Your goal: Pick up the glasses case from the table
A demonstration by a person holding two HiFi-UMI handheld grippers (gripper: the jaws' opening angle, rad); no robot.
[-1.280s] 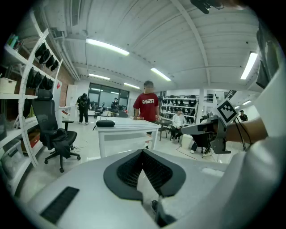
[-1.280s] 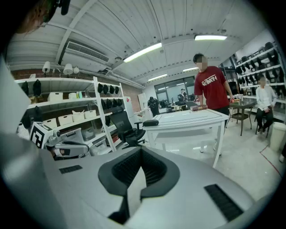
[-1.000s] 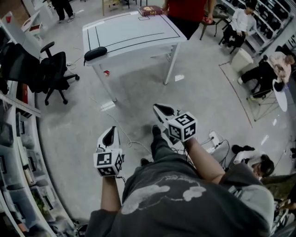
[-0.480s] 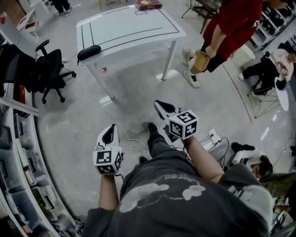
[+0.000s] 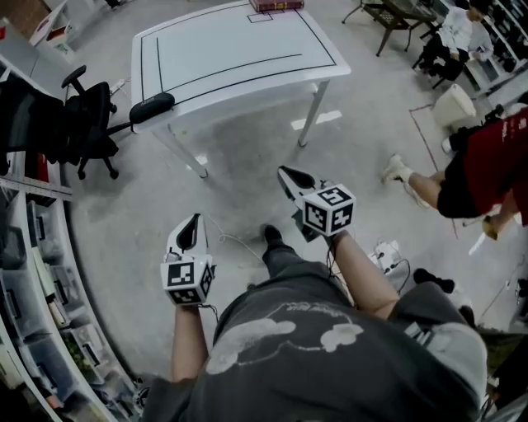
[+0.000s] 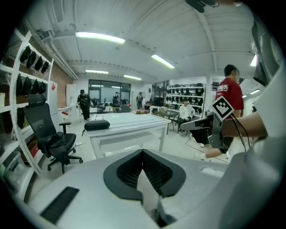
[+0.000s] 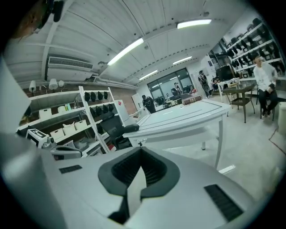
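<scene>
The black glasses case [image 5: 152,108] lies on the near left corner of the white table [image 5: 239,49], also seen as the case [image 6: 97,125] and the case [image 7: 129,128] in the two gripper views. Both grippers hang over the floor, well short of the table. My left gripper [image 5: 188,228] is shut with nothing in it and points toward the table's left leg. Further right and a little ahead, my right gripper [image 5: 289,176] is also shut and empty. In the left gripper view the right gripper [image 6: 187,126] shows at the right.
A black office chair [image 5: 89,124] stands left of the table beside shelving [image 5: 25,247]. A book [image 5: 276,5] lies at the table's far edge. A person in red [image 5: 487,165] walks at the right. Cables and a power strip [image 5: 386,251] lie on the floor.
Both grippers have moved forward toward the table, still shut. The person in red has walked from behind the table to the right side.
</scene>
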